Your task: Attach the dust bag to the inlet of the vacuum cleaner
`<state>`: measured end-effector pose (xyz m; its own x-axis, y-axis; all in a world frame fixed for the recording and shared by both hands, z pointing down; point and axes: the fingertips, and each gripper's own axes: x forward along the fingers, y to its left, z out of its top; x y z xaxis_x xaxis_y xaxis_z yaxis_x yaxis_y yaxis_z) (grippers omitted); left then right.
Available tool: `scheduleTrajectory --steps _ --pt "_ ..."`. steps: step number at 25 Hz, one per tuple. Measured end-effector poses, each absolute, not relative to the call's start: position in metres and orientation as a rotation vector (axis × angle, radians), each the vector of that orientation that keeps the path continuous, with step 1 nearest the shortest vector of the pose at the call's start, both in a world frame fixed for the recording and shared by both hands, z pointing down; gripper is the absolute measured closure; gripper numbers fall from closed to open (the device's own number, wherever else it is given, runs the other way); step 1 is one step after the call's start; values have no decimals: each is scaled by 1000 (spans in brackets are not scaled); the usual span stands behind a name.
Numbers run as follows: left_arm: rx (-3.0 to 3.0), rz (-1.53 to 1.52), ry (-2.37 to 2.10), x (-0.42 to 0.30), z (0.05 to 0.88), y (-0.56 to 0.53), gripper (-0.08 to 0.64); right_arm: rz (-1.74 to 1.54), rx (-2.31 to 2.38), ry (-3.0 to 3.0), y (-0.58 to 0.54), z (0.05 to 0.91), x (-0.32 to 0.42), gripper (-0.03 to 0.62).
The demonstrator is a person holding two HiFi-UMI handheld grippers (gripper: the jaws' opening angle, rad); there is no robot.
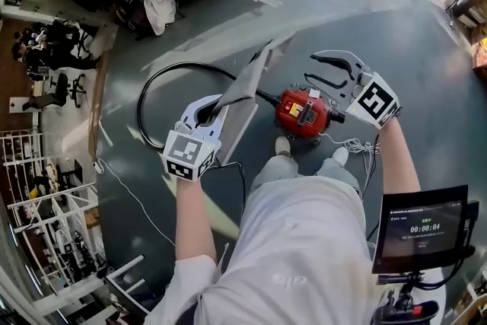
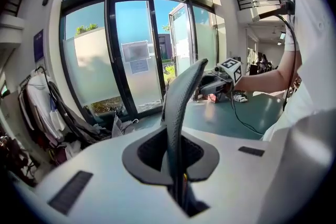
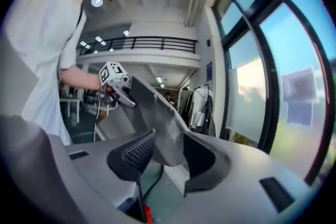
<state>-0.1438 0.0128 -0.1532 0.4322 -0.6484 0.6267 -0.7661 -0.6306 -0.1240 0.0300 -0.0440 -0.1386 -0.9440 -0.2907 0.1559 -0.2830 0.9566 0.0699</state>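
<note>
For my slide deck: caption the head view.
Left gripper clamps the grey dust bag; right gripper, jaws open, hovers near the red vacuum cleaner.

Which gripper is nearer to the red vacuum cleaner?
Right. The right gripper hangs open just above the vacuum cleaner in the head view; the left gripper, shut on the dust bag, is farther, to its left.

My right gripper [image 3: 168, 155] has its jaws apart, and the grey bag's [image 3: 157, 118] corner shows in the gap. The left gripper [image 3: 125, 98] holds the bag's far end.
</note>
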Motion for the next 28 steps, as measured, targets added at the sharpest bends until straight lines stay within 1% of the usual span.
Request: scheduleTrajectory --steps 1,4,9,15,16,18,21,24,28 --pt "2505 982 -1246 -143 -153 17 543 -188 376 -2898 -45 -139 24 435" --pt "2518 1007 -1220 -139 -150 26 543 -468 230 -2729 -50 -133 8 433" --pt "2529 1046 -1161 -131 -146 35 543 -661 0 -2557 -53 -123 -13 433" --pt "2568 1170 -1095 -121 -138 45 543 -682 -151 -2410 -38 -84 -25 444" --pt "2565 1178 -1099 -122 -135 45 543 -690 -146 -2387 -34 -81 -24 539" --pt "2540 1175 -1100 -124 -125 45 542 -670 -134 -2348 -28 -77 -18 554" --pt "2504 1207 -1002 -120 -106 52 540 -646 -119 -2269 -25 -65 -5 555" --pt "2512 1234 -929 -112 -100 58 484 -624 -92 -2171 -34 -48 15 555" --pt "2571 1061 -923 -96 -123 45 424 -606 -40 -2050 -40 -36 35 555"
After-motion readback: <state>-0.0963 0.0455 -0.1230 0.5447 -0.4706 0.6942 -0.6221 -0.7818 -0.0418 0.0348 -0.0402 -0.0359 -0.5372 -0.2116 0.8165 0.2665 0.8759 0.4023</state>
